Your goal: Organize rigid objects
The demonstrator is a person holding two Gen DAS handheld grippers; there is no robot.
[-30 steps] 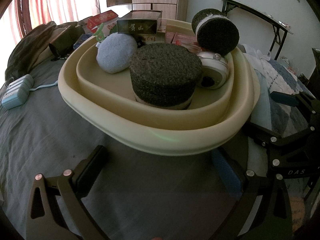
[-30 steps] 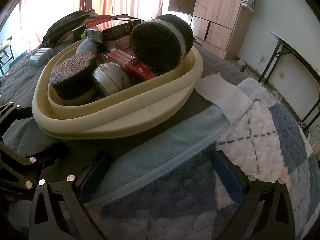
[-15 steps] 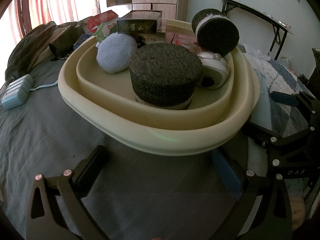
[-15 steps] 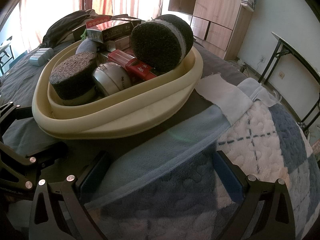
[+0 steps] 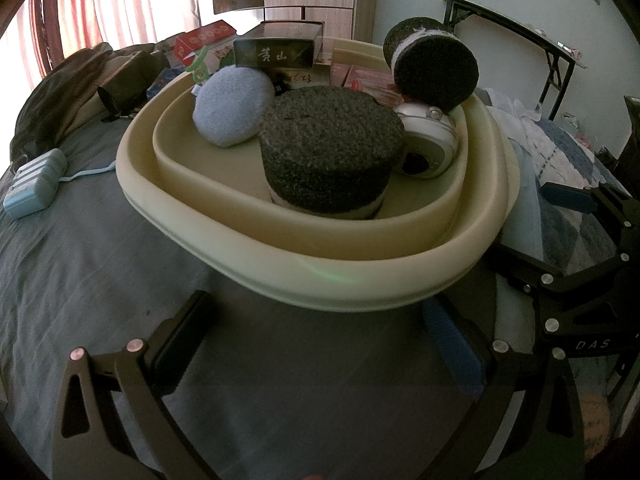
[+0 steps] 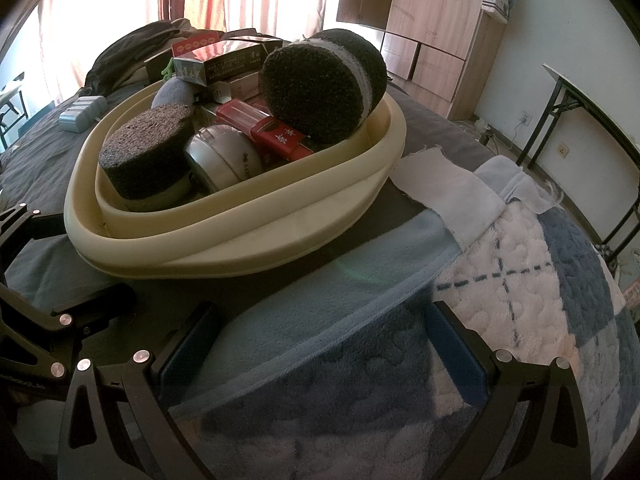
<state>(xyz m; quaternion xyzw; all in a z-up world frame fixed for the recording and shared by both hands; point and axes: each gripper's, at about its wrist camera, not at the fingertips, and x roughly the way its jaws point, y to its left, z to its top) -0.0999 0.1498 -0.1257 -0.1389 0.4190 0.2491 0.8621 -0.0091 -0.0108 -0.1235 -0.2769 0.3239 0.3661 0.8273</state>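
Looks basically done: the cream basin [image 5: 472,240] is already packed with stuff, and both the left gripper [image 5: 320,344] and right gripper [image 6: 320,344] sit spread wide, holding nothing.

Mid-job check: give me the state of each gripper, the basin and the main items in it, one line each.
left gripper: open, empty, low in front of the basin
right gripper: open, empty, over the blanket
cream basin: upright on the bed, loaded
near foam cylinder: standing on its flat end
far foam cylinder: tipped on its side, against the rim
silver tin: on its edge
red box: lying flat
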